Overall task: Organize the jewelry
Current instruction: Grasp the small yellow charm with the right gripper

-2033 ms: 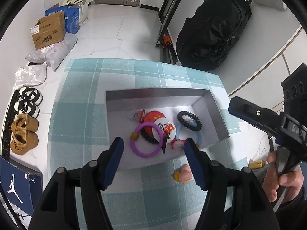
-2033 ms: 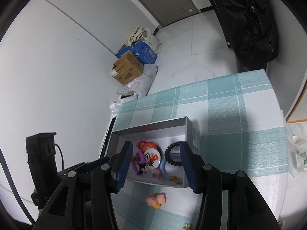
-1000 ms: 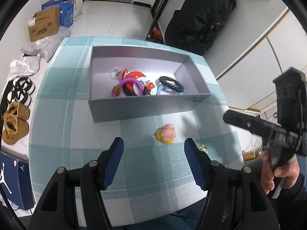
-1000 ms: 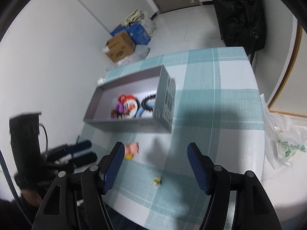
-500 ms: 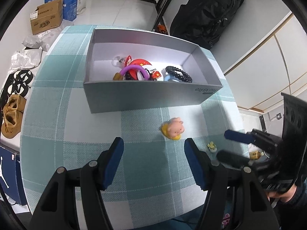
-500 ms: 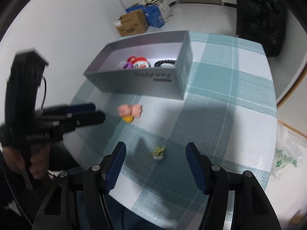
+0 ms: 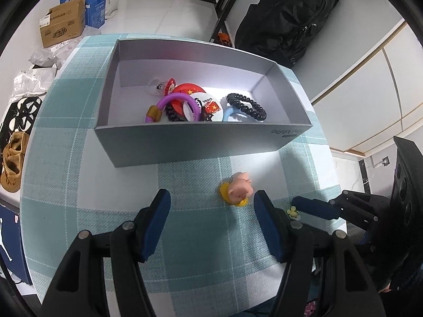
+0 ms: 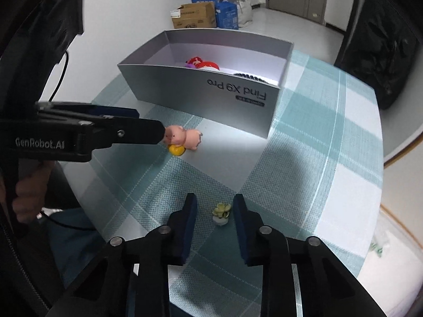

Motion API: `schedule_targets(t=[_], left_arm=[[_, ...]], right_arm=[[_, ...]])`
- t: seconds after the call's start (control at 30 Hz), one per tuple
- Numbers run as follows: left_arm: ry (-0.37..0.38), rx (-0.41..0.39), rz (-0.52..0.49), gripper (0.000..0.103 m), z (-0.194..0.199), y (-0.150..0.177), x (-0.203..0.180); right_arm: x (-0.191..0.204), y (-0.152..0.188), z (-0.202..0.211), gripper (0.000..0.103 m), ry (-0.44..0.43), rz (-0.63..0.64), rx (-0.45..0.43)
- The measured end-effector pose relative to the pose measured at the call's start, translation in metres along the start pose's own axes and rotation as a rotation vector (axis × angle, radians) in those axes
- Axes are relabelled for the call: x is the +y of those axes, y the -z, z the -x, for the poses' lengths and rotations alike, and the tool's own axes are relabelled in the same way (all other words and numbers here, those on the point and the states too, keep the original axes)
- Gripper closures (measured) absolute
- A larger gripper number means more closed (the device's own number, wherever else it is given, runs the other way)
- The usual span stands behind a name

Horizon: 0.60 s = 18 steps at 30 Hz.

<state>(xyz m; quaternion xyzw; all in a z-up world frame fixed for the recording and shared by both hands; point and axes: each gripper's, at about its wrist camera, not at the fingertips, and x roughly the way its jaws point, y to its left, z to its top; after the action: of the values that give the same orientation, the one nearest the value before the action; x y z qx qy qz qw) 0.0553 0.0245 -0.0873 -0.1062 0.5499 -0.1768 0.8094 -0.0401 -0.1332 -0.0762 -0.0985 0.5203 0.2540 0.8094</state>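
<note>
Two tongs over counter (image 8: 304,158): right tongs (image 8: 212,212) just been narrowing around flower charm (image 8: 221,211), pads not yet pressing; left tongs (image 7: 211,208) apart, pig charm (image 7: 238,191) just ahead, rightward.

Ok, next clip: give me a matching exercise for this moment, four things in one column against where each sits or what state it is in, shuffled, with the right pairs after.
Things:
1. pig figure
2. small flower charm
3. black bead bracelet
4. left tool

Places or states:
A. inside the grey box
B. open, holding nothing
C. on the cloth, between the right tool's fingers, which have just been closing
D. on the checked cloth, just in front of the box

Pairs: 1-D, 2-C, 3-A, 4-B
</note>
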Motion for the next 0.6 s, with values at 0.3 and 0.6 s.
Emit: schedule_targets(t=[0.3,0.6], left_arm=[[-0.005,0.000,-0.005,0.043,-0.002,-0.002,-0.002],[-0.006,0.008,-0.073,0.043,-0.006,0.000,-0.019]], right_arm=[[-0.004,0.002,-0.002,0.092,-0.002,-0.015,-0.009],[-0.035,-0.007,0.008,0.092,-0.050,-0.167,-0.066]])
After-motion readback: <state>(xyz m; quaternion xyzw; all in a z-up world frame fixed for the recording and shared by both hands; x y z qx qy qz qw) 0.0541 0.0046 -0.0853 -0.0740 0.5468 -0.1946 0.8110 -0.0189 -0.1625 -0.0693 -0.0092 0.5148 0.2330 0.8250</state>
